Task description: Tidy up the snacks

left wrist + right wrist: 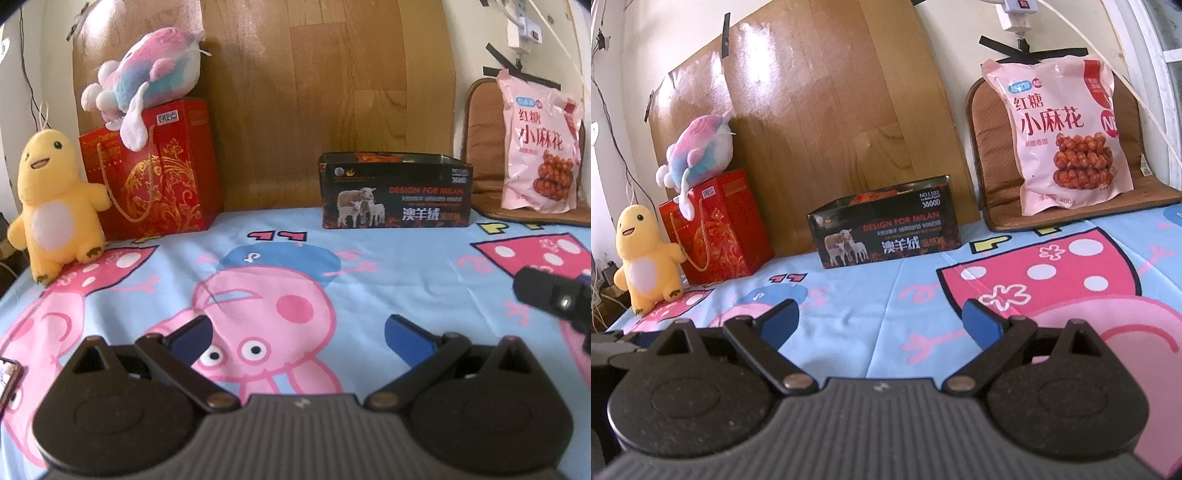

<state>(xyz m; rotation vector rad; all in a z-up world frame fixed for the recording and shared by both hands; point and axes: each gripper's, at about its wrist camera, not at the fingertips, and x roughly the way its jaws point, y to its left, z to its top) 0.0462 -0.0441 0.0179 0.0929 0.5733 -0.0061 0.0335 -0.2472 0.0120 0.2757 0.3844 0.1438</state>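
Observation:
A pink snack bag point(540, 147) point(1067, 136) stands upright on a brown mat point(484, 147) point(991, 147) at the back right. A dark open-topped box point(395, 192) point(886, 232) printed with sheep sits at the back middle of the cartoon sheet point(406, 266) point(886, 295); something orange shows inside it. My left gripper point(299, 332) hovers open over the sheet, well short of the box, holding nothing. My right gripper point(881, 321) is also open and empty, nearer the bag's side. The right gripper's body point(554, 299) shows at the right edge of the left wrist view.
A red gift bag point(155, 173) point(716, 229) at the back left carries a pink-blue plush point(147, 74) point(698, 151). A yellow plush point(55, 206) point(646, 254) stands beside it. A wooden board point(314, 92) point(831, 110) leans on the wall behind. Cables hang at the right.

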